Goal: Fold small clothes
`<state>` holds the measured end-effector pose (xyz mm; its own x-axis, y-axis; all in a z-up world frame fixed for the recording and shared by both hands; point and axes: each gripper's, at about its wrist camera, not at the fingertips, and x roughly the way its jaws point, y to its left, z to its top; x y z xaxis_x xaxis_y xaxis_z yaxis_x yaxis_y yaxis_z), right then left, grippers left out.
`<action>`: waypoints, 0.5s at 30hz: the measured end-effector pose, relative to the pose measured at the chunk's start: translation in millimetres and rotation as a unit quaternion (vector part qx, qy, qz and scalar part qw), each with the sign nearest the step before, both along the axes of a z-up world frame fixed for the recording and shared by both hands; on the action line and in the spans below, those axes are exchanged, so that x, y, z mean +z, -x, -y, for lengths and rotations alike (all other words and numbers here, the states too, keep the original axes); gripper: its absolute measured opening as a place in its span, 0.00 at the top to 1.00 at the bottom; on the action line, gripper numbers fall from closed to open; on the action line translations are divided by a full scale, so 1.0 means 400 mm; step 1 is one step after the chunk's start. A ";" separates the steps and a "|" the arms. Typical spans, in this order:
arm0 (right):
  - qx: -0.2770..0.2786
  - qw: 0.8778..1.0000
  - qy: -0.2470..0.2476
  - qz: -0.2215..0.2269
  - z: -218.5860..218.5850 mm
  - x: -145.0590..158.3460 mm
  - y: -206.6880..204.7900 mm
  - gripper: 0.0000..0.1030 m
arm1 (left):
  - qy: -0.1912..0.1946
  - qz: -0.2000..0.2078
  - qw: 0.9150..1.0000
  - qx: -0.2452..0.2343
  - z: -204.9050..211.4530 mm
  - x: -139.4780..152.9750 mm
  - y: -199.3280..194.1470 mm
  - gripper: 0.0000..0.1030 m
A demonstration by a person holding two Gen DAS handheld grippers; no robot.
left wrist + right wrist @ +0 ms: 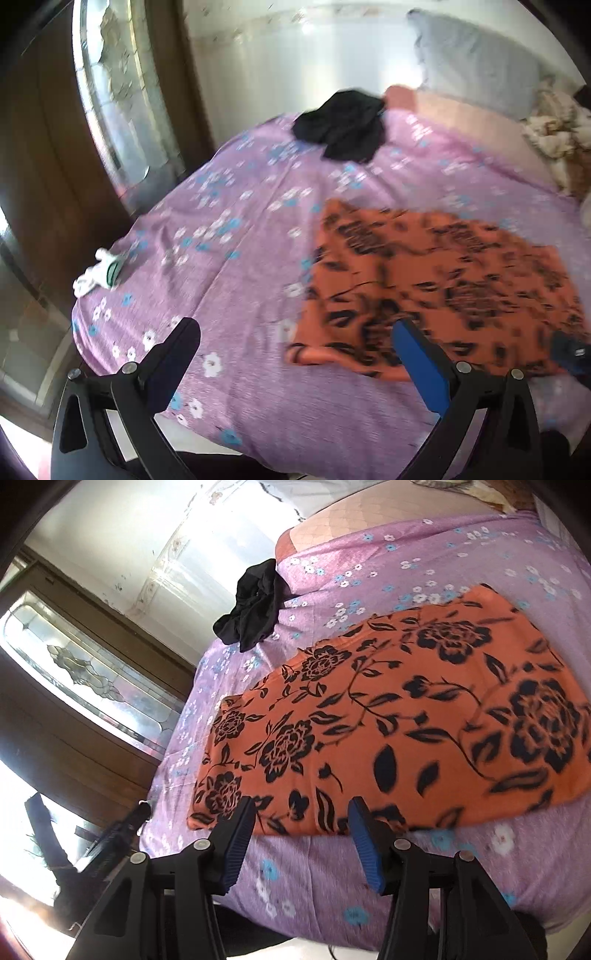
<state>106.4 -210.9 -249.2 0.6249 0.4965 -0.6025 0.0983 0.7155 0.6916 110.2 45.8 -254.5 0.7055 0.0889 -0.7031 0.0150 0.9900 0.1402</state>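
Observation:
An orange garment with a black flower print [443,280] [406,720] lies spread flat on the purple flowered bedsheet [240,206] [406,554]. My left gripper [295,328] hovers open and wide over the garment's near left corner, with nothing gripped. My right gripper [301,803] stands open at the garment's near edge; the hem shows between its blue pads [364,834], which do not press on it. A crumpled black garment [343,125] [255,609] lies at the far side of the bed. A small white and green piece [99,273] rests at the bed's left edge.
A grey pillow [472,59] and a rumpled cream blanket [554,129] sit at the head of the bed. A wooden door with a glass panel [110,92] [92,672] stands close to the bed's left side. The bed's front edge is just below both grippers.

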 end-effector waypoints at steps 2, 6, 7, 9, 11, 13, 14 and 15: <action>-0.003 1.000 0.003 -0.004 -0.006 -0.007 -0.023 0.48 | -0.004 -0.015 1.000 0.018 -0.017 -0.030 -0.041 0.00; 0.004 0.999 0.016 -0.031 -0.026 -0.045 -0.073 0.48 | -0.012 -0.036 0.999 0.031 -0.027 -0.089 -0.095 0.00; 0.017 0.998 0.030 -0.060 -0.041 -0.073 -0.094 0.48 | -0.023 -0.049 0.998 0.030 -0.024 -0.118 -0.109 0.00; 0.026 0.995 0.048 -0.083 -0.056 -0.093 -0.111 0.48 | -0.026 -0.087 0.995 0.035 -0.026 -0.166 -0.132 0.00; 0.036 0.994 0.068 -0.081 -0.069 -0.066 -0.125 0.48 | 0.016 -0.101 0.994 0.045 -0.045 -0.175 -0.143 0.00; 0.045 0.993 0.078 -0.071 -0.083 -0.036 -0.152 0.48 | 0.032 -0.107 0.993 0.042 -0.053 -0.175 -0.151 0.00; 0.050 0.993 0.083 -0.064 -0.094 -0.020 -0.171 0.48 | 0.034 -0.110 0.993 0.041 -0.055 -0.176 -0.154 0.00; 0.056 0.993 0.089 -0.057 -0.106 -0.008 -0.193 0.48 | 0.039 -0.113 0.992 0.040 -0.059 -0.177 -0.154 0.00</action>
